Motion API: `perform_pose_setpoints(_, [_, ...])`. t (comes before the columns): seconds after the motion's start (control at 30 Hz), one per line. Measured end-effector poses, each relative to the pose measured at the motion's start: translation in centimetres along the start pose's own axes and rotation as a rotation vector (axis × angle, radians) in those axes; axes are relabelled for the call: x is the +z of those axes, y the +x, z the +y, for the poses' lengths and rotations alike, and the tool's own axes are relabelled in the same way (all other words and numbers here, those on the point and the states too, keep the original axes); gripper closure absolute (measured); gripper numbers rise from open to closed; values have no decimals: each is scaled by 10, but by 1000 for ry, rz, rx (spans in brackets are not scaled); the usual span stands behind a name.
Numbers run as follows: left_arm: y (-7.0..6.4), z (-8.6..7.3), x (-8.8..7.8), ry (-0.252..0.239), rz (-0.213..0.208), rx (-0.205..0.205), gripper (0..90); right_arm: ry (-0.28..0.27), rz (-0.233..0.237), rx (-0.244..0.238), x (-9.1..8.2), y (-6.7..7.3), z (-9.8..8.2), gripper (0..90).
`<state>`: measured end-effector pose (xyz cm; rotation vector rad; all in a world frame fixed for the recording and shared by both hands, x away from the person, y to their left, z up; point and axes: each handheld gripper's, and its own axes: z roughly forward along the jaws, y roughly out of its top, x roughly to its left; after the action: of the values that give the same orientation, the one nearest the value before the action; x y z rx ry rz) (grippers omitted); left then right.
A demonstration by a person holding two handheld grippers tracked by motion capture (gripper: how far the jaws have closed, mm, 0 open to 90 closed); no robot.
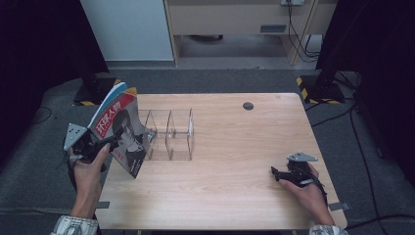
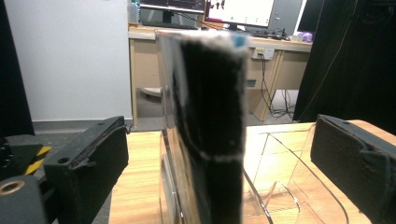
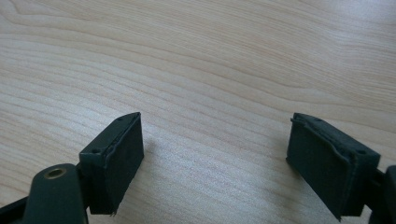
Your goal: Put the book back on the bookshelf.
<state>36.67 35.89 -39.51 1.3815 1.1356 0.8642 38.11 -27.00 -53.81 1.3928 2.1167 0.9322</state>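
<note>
Two magazines beside clear rack

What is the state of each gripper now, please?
Left gripper: open; the magazines stand between its jaws, not pressed.
Right gripper: open, holding nothing, above the table.

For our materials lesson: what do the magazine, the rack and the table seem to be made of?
Magazine: glossy printed paper, going by its sheen and thin page edges. Rack: clear rigid plastic, probably acrylic; the table shows through it. Table: pale wood or wood-look laminate, matt, with visible grain.
</note>
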Motion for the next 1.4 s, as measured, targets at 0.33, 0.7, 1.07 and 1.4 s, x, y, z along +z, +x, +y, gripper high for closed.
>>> perform_pose_setpoints(0.33, [3, -4, -9, -1, 9, -2, 35, 0, -1, 0, 0, 0, 0, 188])
perform_pose_setpoints(0.7, [-2, -10, -20, 20, 25, 16, 28, 3, 3, -2, 0, 0, 0, 178])
perform_pose_setpoints(1.07, [-2, -19, -24, 39, 27, 8, 30, 4, 8, 0, 0, 1, 0, 169])
perform_pose_setpoints(1.4, [-9, -23, -28, 48, 15, 16, 37, 3, 9, -1, 1, 1, 0, 165])
